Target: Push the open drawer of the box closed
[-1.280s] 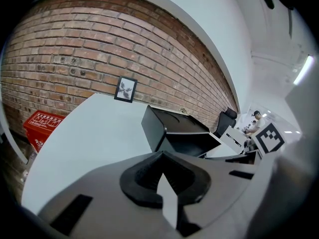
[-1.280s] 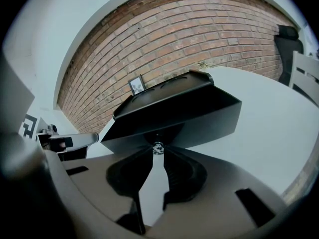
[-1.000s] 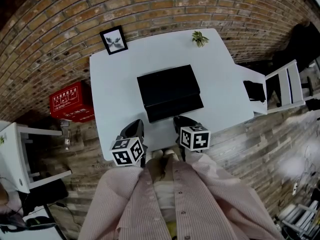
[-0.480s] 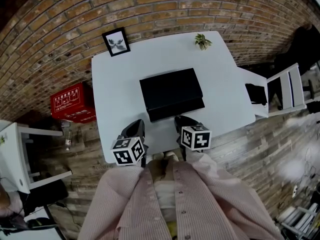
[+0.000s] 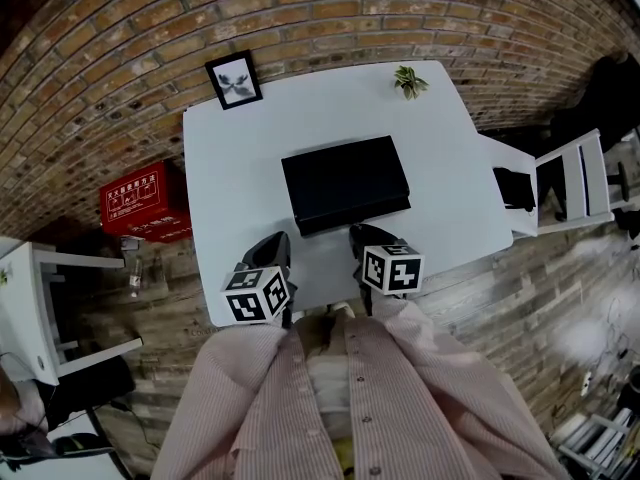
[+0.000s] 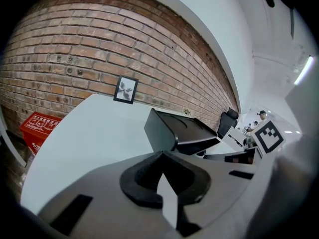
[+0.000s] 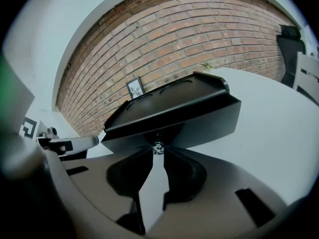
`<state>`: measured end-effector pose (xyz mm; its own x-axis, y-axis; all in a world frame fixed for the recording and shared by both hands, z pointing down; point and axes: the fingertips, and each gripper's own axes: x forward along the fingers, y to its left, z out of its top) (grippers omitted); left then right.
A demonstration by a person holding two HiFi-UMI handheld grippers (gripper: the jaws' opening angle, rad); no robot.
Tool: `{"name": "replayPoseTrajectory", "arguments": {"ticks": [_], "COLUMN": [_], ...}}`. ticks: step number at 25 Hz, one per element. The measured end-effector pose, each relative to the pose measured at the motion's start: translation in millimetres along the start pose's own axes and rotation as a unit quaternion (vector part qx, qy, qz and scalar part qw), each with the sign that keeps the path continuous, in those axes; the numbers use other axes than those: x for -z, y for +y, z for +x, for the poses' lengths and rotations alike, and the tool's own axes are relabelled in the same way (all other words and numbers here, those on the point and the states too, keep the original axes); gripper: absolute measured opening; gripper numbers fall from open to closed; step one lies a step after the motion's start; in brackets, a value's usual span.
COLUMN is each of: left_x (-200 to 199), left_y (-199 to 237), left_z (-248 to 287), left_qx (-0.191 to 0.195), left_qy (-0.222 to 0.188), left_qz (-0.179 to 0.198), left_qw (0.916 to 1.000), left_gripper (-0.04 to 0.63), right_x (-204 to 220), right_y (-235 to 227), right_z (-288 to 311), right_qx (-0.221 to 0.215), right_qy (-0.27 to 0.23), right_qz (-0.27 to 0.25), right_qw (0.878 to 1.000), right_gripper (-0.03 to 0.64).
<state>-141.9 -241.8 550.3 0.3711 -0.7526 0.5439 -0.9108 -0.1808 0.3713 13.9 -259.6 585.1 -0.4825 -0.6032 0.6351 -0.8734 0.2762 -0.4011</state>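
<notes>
White table point(image 5: 225, 158) against a brick wall point(image 5: 120, 18); wooden floor point(image 5: 520, 278). Black box point(image 5: 345, 176) lies straight ahead of the right gripper point(image 7: 158, 152), long axis across the jaws, drawer point(image 7: 199, 126) front facing it. Right tips pinched on the drawer's small metal knob point(image 7: 158, 147). Left gripper point(image 6: 160, 154) clenched, empty, box ahead-right of it.
</notes>
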Motion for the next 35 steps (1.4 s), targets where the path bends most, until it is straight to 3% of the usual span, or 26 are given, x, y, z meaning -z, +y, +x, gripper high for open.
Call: {"name": "replayPoseTrajectory", "arguments": {"ticks": [35], "left_x": [-14.6], "left_y": [11.3], "left_z": [14.1], "left_qx": [-0.010], "left_qy": [-0.004], "left_qz": [-0.003], "left_qw": [0.9999], "left_gripper": [-0.005], "right_x": [-16.8], "right_y": [-0.2], "right_z": [17.7], "right_qx": [-0.013], "right_qy": [-0.005], "right_qz": [0.000], "right_qw": [1.000], "right_gripper": [0.072]}}
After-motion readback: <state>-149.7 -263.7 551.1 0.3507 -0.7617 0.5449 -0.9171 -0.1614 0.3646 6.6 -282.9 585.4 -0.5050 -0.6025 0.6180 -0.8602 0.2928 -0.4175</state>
